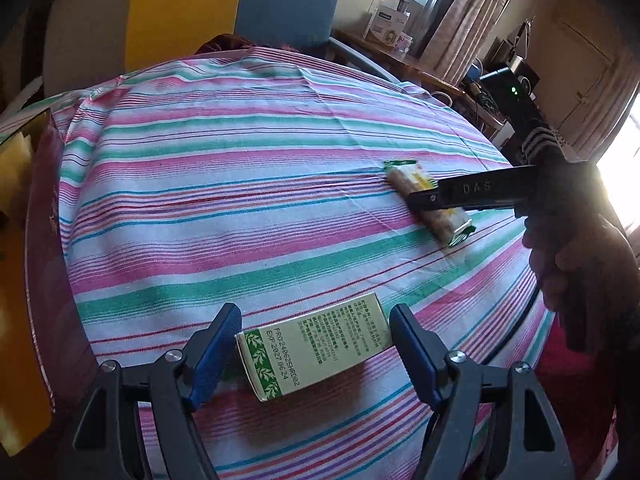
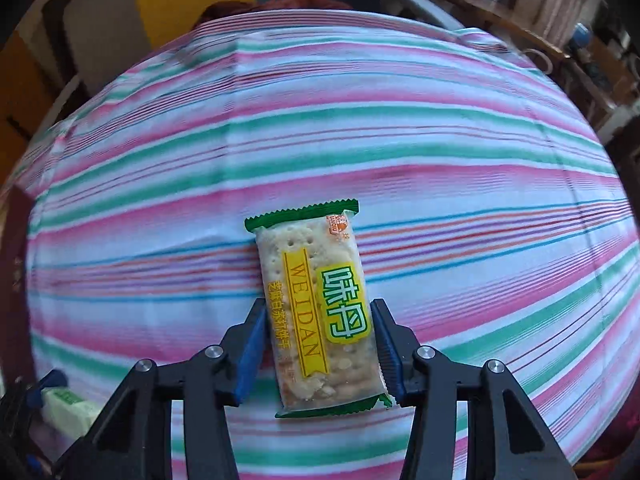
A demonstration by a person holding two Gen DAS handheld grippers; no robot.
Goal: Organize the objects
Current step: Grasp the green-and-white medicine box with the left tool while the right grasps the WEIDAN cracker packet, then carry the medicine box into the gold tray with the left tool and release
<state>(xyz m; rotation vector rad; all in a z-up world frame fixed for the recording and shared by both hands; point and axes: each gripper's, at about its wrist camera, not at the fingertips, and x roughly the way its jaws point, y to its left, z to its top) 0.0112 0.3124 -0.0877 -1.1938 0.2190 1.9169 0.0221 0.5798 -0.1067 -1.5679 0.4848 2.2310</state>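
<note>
The cracker packet (image 2: pixel 320 312) lies flat on the striped tablecloth (image 2: pixel 440 152), and its long axis runs away from the right wrist camera, with one green sealed end far and the other near. The right gripper (image 2: pixel 322 354) stands over its near half; the blue pads touch, or almost touch, both long sides, so it seems to hold the packet. In the left wrist view the same packet lies diagonally, towards the right edge of the table.

The small white and green box (image 1: pixel 316 354) lies nearer, its long axis slanted up to the right. The left gripper (image 1: pixel 316 356) is wide around it; a small gap shows at each side.

Between the box and the packet the cloth is free, also far behind them.
</note>
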